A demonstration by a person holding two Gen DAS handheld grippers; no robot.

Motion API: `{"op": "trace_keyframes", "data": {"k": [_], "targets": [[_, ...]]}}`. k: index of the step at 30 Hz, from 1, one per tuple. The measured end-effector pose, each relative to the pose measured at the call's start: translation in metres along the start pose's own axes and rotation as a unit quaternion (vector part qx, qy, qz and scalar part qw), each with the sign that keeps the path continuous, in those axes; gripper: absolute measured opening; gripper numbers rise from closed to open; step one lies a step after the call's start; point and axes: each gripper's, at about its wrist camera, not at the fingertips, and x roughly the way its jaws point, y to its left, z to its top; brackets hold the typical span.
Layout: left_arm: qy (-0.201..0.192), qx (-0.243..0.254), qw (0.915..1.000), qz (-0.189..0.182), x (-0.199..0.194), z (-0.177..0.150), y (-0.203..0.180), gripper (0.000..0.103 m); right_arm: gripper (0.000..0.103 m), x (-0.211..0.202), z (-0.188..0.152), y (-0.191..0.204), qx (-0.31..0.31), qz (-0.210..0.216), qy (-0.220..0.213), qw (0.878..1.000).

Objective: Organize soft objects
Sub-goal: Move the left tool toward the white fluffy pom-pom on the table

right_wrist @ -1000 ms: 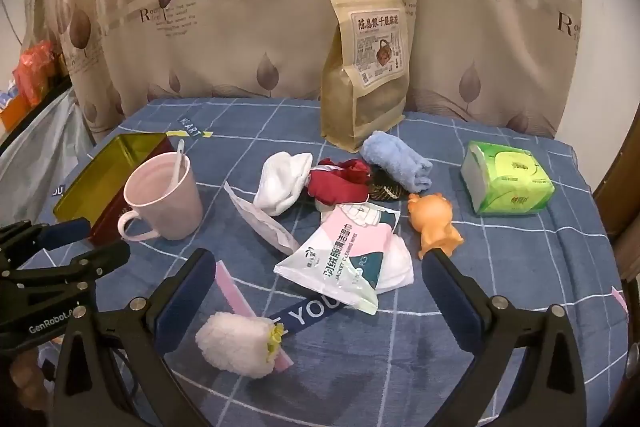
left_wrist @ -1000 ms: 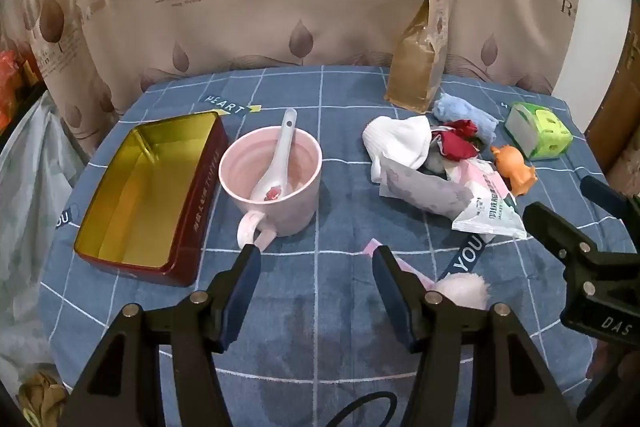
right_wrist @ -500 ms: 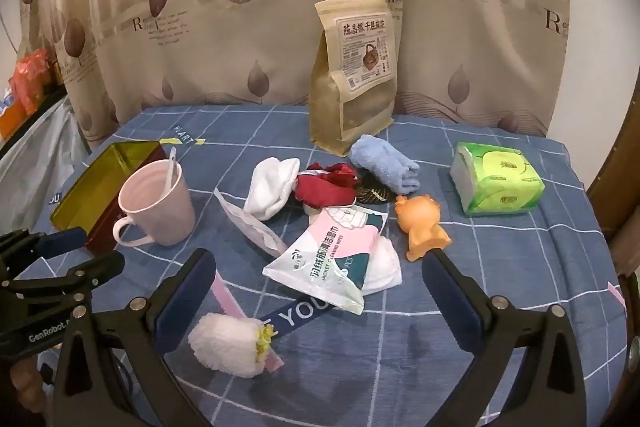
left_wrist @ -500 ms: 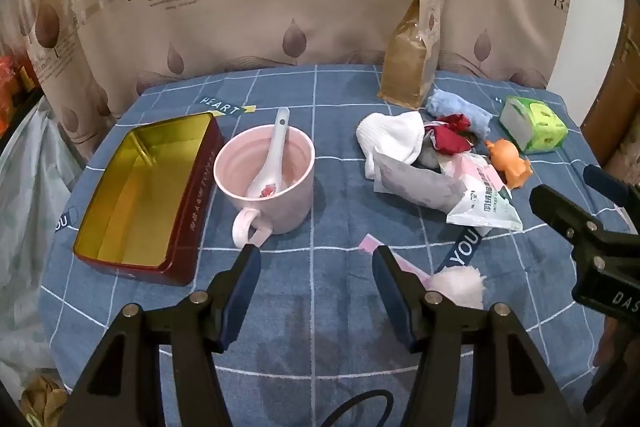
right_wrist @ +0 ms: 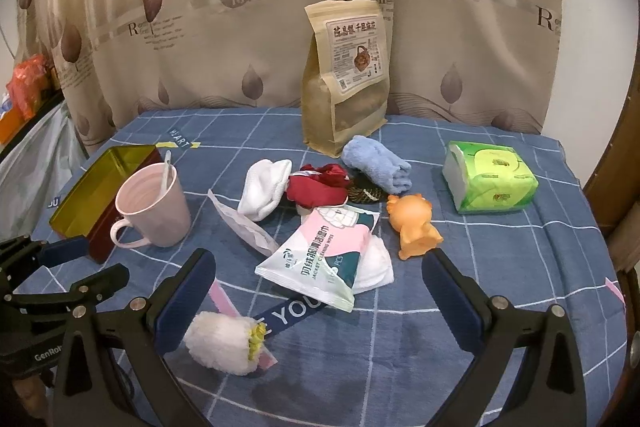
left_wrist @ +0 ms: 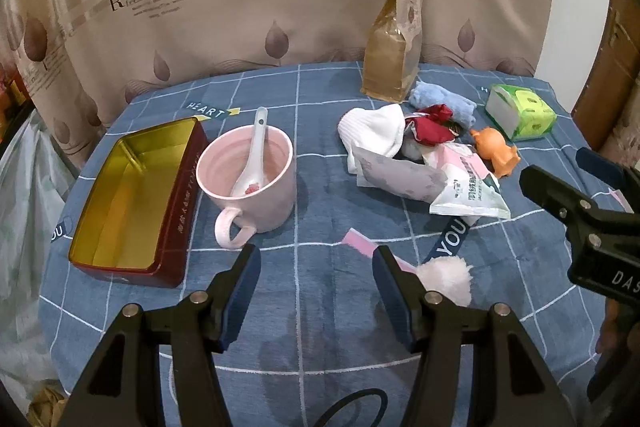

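Observation:
A pile of soft things lies mid-table: a white sock point(right_wrist: 264, 189) point(left_wrist: 374, 131), a red cloth point(right_wrist: 318, 185) point(left_wrist: 430, 125), a blue rolled towel point(right_wrist: 376, 163) point(left_wrist: 442, 99) and a wipes packet point(right_wrist: 320, 259) point(left_wrist: 468, 193). A white fluffy roll point(right_wrist: 222, 343) point(left_wrist: 446, 277) lies nearest, just inside my right gripper's left finger. My left gripper point(left_wrist: 316, 279) is open over bare cloth, in front of the pink mug point(left_wrist: 250, 177). My right gripper point(right_wrist: 320, 291) is open wide, with nothing between its fingers. The open gold tin point(left_wrist: 132, 195) point(right_wrist: 96, 187) sits at the left.
A tall brown pouch point(right_wrist: 346, 79) stands at the back. A green tissue pack point(right_wrist: 490, 175) and an orange toy point(right_wrist: 416, 225) are to the right. A pink strip point(left_wrist: 362, 241) and a flat grey pouch point(right_wrist: 244, 227) lie on the blue checked tablecloth point(left_wrist: 320, 327). A curtain hangs behind.
Both grippers have drawn back and risen slightly, so the table objects look a little farther away. Nothing on the table has moved and both grippers stay open.

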Motion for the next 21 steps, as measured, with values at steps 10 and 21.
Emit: {"op": "trace_keyframes", "data": {"k": [10, 21], "targets": [[0.002, 0.01, 0.9999, 0.0, -0.001, -0.001, -0.008, 0.059, 0.102, -0.003, -0.003, -0.01, 0.011, 0.0, -0.005, 1.0], [0.011, 0.026, 0.9993, -0.025, 0.002, -0.002, -0.022, 0.059, 0.103, -0.007, -0.004, -0.029, 0.029, -0.007, -0.011, 0.999]]}}
